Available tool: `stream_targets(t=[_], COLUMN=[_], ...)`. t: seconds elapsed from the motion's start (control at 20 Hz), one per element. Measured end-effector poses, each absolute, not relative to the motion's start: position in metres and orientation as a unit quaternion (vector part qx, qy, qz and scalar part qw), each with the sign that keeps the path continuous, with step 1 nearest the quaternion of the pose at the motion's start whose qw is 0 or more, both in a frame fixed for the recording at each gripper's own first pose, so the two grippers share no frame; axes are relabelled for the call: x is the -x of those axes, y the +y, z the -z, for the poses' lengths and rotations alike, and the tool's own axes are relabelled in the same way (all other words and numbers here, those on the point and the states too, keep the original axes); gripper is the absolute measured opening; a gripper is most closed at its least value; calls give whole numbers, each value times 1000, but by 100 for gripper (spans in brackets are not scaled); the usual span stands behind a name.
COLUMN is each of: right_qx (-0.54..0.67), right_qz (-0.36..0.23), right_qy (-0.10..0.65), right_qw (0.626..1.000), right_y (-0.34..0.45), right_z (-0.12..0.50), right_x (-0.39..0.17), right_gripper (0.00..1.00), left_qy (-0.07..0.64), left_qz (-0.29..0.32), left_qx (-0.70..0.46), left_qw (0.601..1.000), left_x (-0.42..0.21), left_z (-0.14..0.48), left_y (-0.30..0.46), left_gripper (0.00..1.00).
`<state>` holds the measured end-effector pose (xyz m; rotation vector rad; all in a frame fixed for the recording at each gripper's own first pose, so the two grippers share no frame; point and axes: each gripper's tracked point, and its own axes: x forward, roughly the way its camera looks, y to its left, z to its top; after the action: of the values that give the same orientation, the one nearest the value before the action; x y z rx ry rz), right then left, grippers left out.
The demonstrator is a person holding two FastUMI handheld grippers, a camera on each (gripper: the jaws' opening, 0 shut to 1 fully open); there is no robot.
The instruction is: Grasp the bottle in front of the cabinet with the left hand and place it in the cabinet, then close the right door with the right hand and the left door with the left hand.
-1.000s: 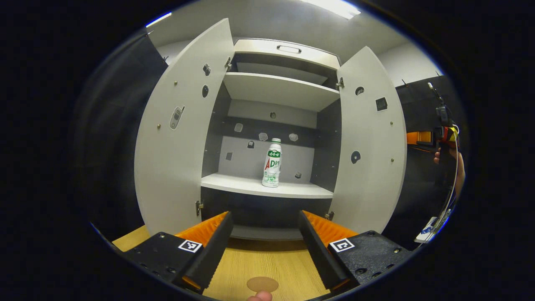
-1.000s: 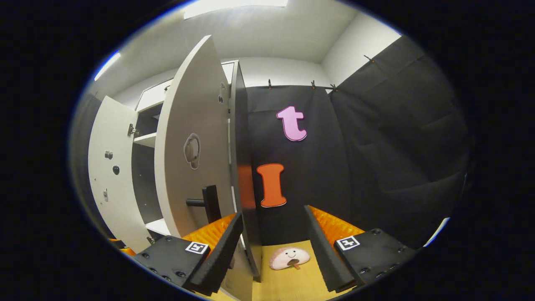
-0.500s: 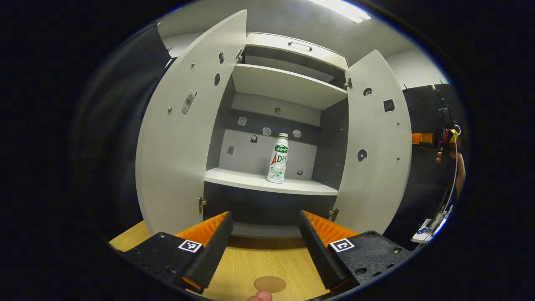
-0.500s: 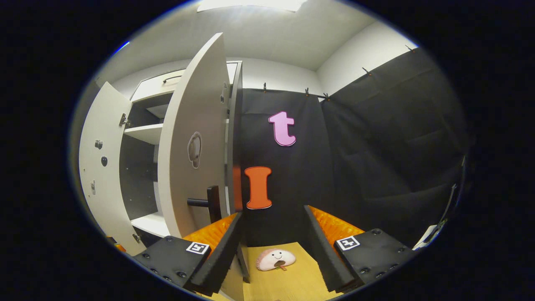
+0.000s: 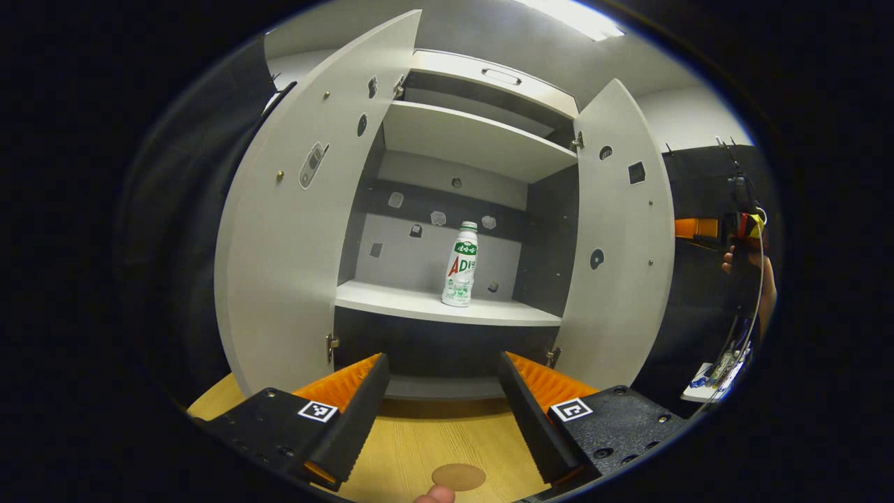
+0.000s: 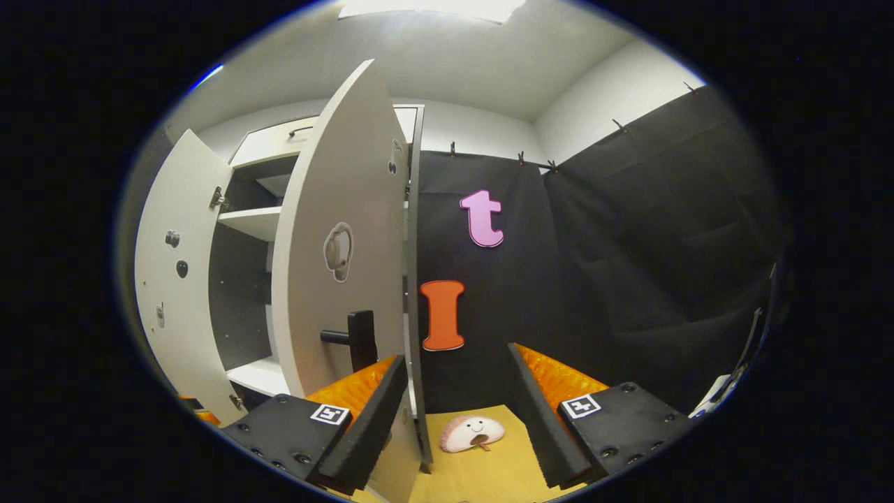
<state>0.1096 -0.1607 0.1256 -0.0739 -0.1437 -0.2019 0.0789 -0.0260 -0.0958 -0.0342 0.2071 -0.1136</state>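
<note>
Bright ceiling light [image 6: 429, 7] glare, sharp focus, strong fisheye bending at edges.

- My left gripper view looks straight into the open cabinet [image 5: 461, 175] from low over the table [image 5: 433, 447], fairly near.
- My right gripper view looks along the right door [image 6: 335, 251]'s outer face, close; both views share that door.

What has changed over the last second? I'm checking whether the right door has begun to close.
Little has changed. The right door looks turned slightly inward, though the left gripper's camera also shifted, so that is uncertain. The right gripper kept hovering open beside the door's outer face, near the handle. The bottle stayed upright on the shelf; the left door stayed open.
</note>
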Motion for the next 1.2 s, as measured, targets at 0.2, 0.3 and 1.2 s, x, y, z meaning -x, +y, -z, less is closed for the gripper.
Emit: stream_targets(t=[0.2,0.3,1.2], right_qx=[20,18,22], right_qz=[66,46,-112], right_qy=[-66,-64,-31], right_qw=[995,997,993], right_y=[-127,-108,2], right_z=[-121,-118,-90], right_x=[-120,-128,-164], right_gripper=[94,94,94], left_qy=[106,107,11], left_qz=[63,60,-124], left_qx=[28,34,39], left_qw=[992,992,992], left_x=[-74,-73,-2], left_z=[97,97,-9], left_y=[-25,-22,50], left_gripper=[96,96,95])
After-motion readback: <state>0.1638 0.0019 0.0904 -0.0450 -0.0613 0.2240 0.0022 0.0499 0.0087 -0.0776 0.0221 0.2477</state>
